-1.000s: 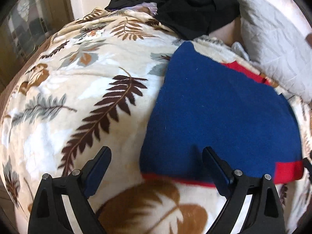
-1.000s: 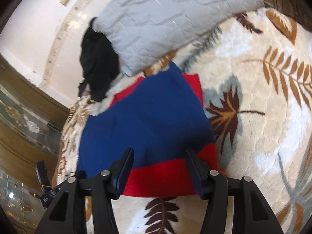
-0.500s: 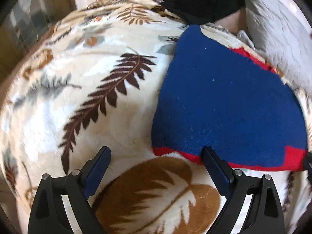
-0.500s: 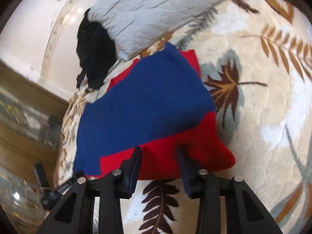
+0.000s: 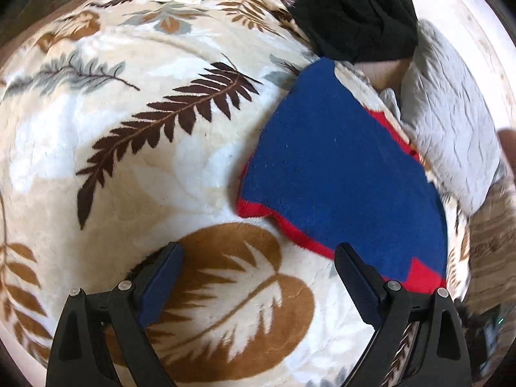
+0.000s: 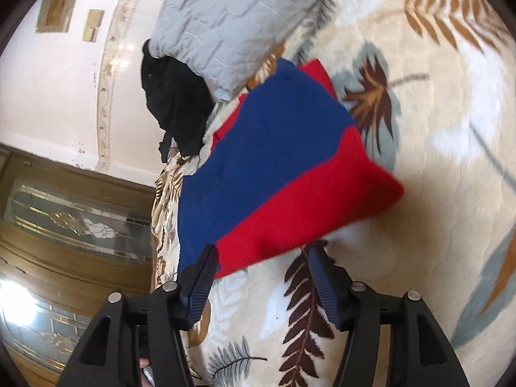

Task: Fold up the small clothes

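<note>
Since the frame a second back, both hand-held grippers have pulled off the blue and red knitted garment [image 5: 342,167], which then lay between their fingers; half a second ago my right one was narrowed over the red band.

Now my left hand-held gripper [image 5: 258,271] stands wide open over a brown leaf on the fleece blanket [image 5: 135,174], holding nothing; its right finger [image 5: 354,274] sits just beside the garment's red edge. My right hand-held gripper [image 6: 261,274] is opening, with the red hem just ahead of its tips and only blanket between the pads.

I see no containers. The garment lies flat on the bed, blue panel uppermost, red band along the near edge. Beyond it a grey quilted pillow [image 6: 225,22] lies close to its far corner, and a heap of black clothing [image 5: 354,16] sits beside that pillow.
</note>
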Available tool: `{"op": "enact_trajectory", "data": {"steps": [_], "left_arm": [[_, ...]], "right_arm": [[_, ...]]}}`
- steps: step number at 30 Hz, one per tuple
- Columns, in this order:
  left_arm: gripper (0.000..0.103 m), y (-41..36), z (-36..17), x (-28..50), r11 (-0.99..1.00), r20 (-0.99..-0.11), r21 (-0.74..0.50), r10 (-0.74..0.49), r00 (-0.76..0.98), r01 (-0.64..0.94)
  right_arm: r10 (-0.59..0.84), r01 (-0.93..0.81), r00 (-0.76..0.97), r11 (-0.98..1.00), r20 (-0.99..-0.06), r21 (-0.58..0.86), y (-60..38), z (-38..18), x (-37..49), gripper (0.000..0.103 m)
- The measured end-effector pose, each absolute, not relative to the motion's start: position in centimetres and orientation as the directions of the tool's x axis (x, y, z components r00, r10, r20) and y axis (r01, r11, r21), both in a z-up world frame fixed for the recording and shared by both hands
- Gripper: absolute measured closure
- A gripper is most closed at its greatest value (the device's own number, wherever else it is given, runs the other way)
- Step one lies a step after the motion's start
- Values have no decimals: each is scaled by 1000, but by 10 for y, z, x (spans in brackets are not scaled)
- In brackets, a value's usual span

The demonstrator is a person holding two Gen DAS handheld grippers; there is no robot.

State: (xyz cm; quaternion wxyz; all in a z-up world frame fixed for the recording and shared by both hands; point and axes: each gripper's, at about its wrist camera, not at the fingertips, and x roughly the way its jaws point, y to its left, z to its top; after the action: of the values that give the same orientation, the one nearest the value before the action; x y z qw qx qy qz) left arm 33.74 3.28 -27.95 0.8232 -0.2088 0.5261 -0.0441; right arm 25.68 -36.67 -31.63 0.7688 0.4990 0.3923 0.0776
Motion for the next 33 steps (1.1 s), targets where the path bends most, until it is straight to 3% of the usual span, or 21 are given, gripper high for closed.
{"op": "enact_trajectory", "data": {"steps": [9, 11, 13, 27, 30, 31, 32, 33], "left_arm": [[12, 35, -291, 353, 753, -719, -631, -475, 508, -188], [35, 34, -295, 358, 727, -697, -660, -497, 517, -189], [47, 34, -302, 362, 700, -686, -686, -531, 497, -200], [48, 28, -305, 378, 654, -637, -726, -526, 564, -210], [61, 24, -306, 383, 675, -648, -709, -513, 562, -201], [71, 24, -308, 385, 679, -653, -705, -512, 558, -202], [78, 24, -310, 387, 673, -648, -712, -522, 555, -199], [79, 25, -312, 388, 667, -644, -718, -530, 551, -199]], "right_arm": [[489, 361, 703, 380, -517, 851, -374, -343, 262, 40], [478, 378, 710, 361, -518, 852, -375, -348, 264, 40], [466, 378, 720, 359, -515, 853, -378, -347, 267, 40], [415, 373, 764, 340, -494, 863, -387, -352, 296, 41], [387, 360, 798, 310, -462, 880, -392, -353, 301, 41], [374, 356, 807, 309, -457, 882, -393, -354, 304, 42], [366, 358, 809, 312, -459, 880, -393, -355, 307, 46], [353, 364, 810, 322, -468, 874, -394, -356, 312, 57]]}}
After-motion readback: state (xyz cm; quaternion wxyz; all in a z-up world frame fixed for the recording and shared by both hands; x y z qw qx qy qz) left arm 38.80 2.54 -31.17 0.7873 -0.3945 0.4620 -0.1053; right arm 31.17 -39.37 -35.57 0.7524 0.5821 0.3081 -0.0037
